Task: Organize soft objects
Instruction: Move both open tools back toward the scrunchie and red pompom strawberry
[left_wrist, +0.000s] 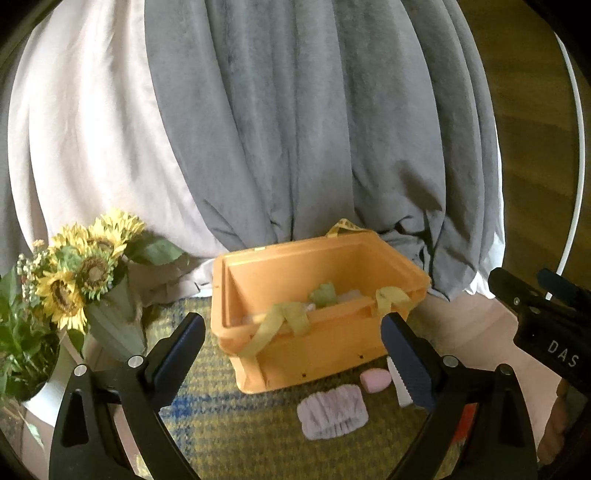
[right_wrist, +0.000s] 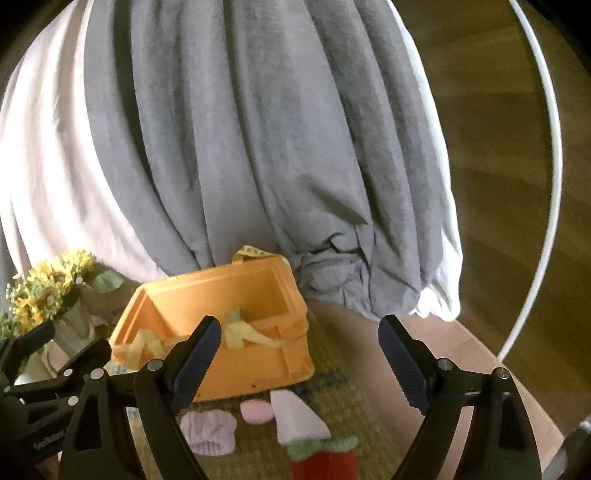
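Observation:
An orange storage box (left_wrist: 325, 350) with yellow straps stands on a checked mat; it also shows in the right wrist view (right_wrist: 251, 369). A green soft item (left_wrist: 323, 293) and pale items lie inside it. In front of the box lie a lilac ruffled headband (left_wrist: 332, 411) (right_wrist: 208, 432), a pink oval puff (left_wrist: 375, 380) (right_wrist: 256, 411), a white cone-shaped piece (right_wrist: 299, 417) and a red and green soft item (right_wrist: 325, 458). My left gripper (left_wrist: 293, 354) is open and empty above the mat. My right gripper (right_wrist: 299, 358) is open and empty above these items.
A vase of sunflowers (left_wrist: 74, 273) stands left of the box. Grey curtain (left_wrist: 295, 129) and pale curtain (left_wrist: 81, 140) hang behind. A white hoop (right_wrist: 550, 166) and wooden floor are at right. The right gripper's body (left_wrist: 546, 325) sits at the right edge.

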